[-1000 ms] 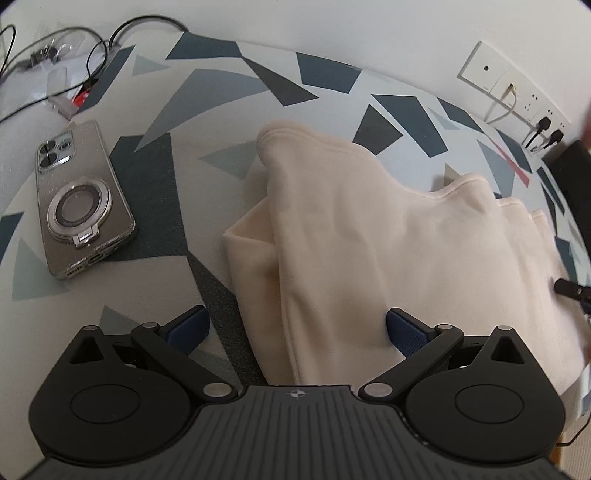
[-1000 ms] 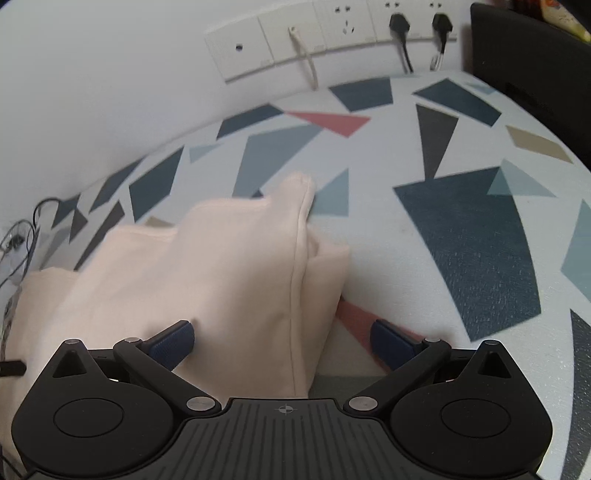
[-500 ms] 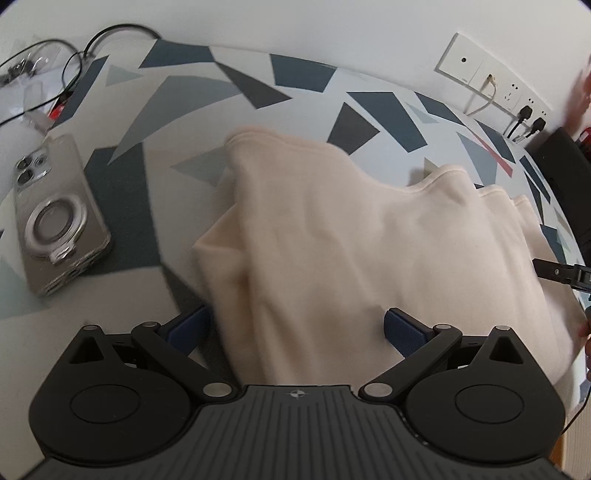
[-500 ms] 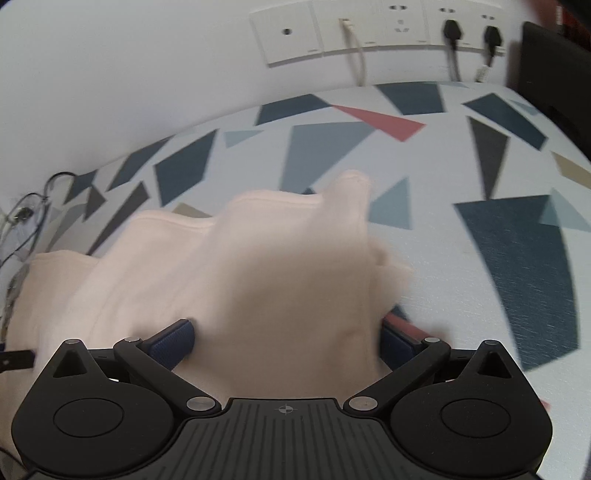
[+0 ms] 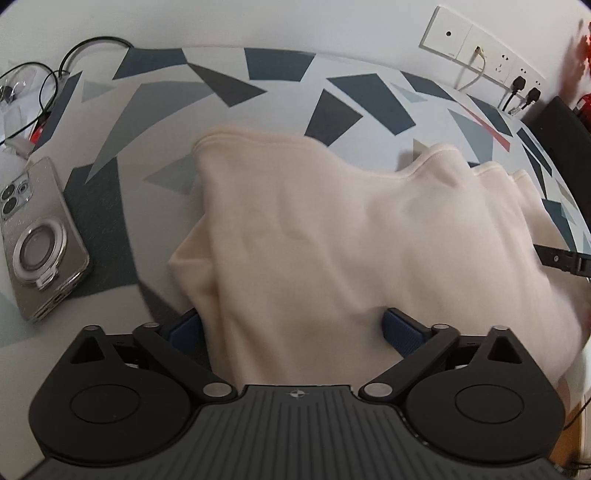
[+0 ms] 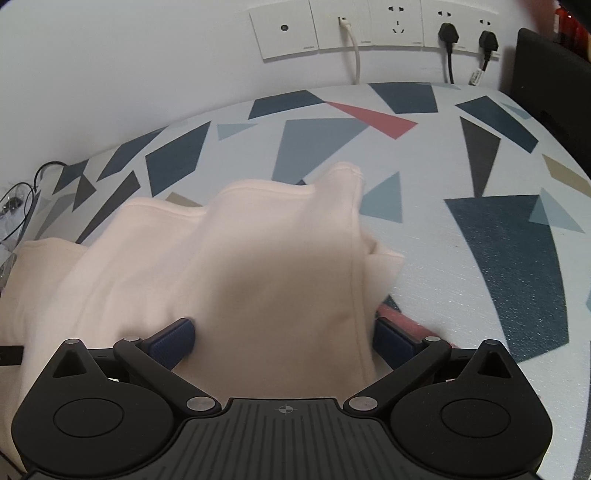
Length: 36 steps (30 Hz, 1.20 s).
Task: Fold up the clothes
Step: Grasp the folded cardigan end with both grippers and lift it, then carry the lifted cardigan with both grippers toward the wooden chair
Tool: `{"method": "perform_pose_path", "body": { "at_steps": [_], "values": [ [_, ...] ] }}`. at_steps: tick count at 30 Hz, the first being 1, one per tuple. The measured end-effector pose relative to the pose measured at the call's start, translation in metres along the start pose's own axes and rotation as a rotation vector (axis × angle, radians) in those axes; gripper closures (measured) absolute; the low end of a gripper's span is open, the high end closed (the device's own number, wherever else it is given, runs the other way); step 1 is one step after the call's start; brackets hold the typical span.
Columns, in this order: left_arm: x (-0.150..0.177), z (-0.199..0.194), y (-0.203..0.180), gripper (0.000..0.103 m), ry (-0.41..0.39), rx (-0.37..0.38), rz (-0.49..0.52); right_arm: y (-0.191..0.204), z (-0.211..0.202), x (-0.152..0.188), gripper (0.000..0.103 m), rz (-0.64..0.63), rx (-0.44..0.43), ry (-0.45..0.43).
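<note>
left gripper (image 5: 291, 328) and right gripper (image 6: 284, 338): jaws spread wide, level.

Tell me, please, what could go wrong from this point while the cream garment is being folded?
Both the left gripper and the right gripper stand open around the cream garment, so a grasp may catch only one layer and the fold may sag. The phone lies just left of the cloth; a dragged edge could push it. Cables beyond could snag too.

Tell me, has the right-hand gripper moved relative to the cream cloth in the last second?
Yes. The right gripper now straddles the cream cloth, whose side edge earlier lay between its fingers; the wall sockets shifted rightward too.
</note>
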<state>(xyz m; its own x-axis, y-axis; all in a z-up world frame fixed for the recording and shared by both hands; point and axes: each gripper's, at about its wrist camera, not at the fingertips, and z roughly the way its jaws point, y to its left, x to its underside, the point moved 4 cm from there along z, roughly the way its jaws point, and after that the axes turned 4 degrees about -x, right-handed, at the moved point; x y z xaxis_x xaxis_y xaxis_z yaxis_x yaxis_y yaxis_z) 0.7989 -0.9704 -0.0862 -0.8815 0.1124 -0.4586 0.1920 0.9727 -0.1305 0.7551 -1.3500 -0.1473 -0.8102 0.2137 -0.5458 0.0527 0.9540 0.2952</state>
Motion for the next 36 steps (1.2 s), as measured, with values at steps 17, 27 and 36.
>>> {"method": "perform_pose_path", "body": {
  "at_steps": [17,27,36],
  "values": [
    [0.003,-0.067,0.0,0.075,-0.192,-0.033,-0.095,0.041,-0.054,-0.014,0.08,-0.051,-0.132,-0.205],
    [0.05,-0.142,-0.006,0.075,-0.337,-0.127,-0.201,0.069,-0.099,-0.024,0.081,-0.183,-0.246,-0.288],
    [0.171,-0.224,-0.009,0.075,-0.387,-0.329,-0.418,0.114,-0.123,0.015,0.081,-0.365,-0.455,-0.214]
  ]
}}
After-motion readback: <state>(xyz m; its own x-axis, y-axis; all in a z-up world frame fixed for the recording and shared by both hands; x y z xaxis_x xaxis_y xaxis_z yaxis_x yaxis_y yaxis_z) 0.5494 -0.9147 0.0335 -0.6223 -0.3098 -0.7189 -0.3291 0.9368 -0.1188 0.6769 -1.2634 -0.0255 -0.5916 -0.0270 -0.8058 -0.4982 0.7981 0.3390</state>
